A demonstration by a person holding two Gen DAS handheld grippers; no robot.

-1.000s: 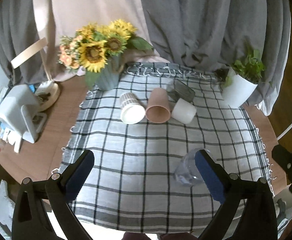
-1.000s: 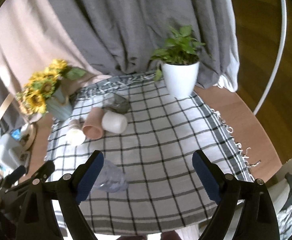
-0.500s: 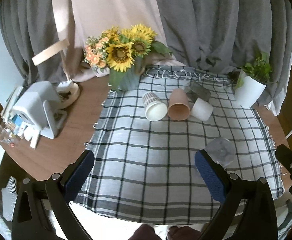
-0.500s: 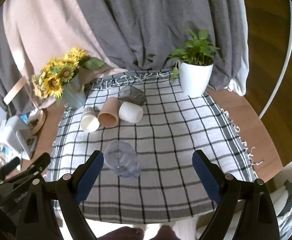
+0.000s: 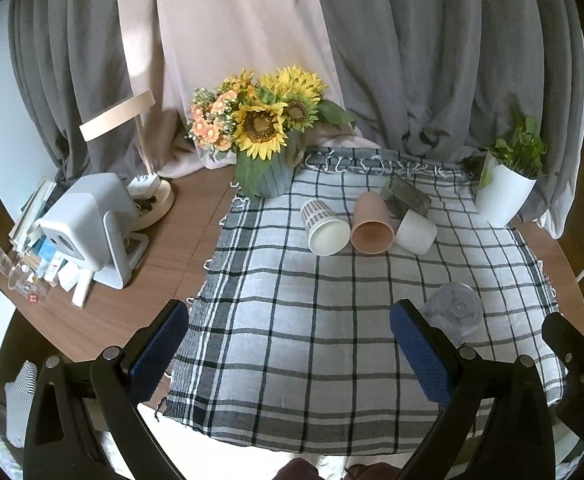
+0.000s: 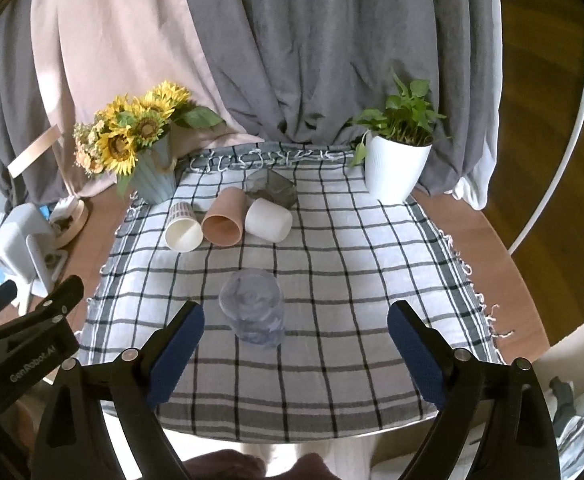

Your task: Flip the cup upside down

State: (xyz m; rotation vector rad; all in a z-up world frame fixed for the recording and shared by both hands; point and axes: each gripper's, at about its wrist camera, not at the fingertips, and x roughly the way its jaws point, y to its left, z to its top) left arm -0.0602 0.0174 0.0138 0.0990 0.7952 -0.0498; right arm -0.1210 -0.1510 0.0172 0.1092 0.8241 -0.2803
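Clear cup (image 6: 253, 307) is seen base-up on the checked cloth (image 6: 332, 280), centre of the right view, lower right of the left view (image 5: 455, 315). Right gripper (image 6: 295, 354) is held with jaws wide apart, nothing gripped. Left gripper (image 5: 289, 354) likewise spread, nothing gripped. Three cups (image 6: 221, 222) are seen lying on their sides, upper centre.

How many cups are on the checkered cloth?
5. The clear cup stands alone near the front. The striped cup, pink cup and white cup lie in a row; a dark glass cup lies behind them.
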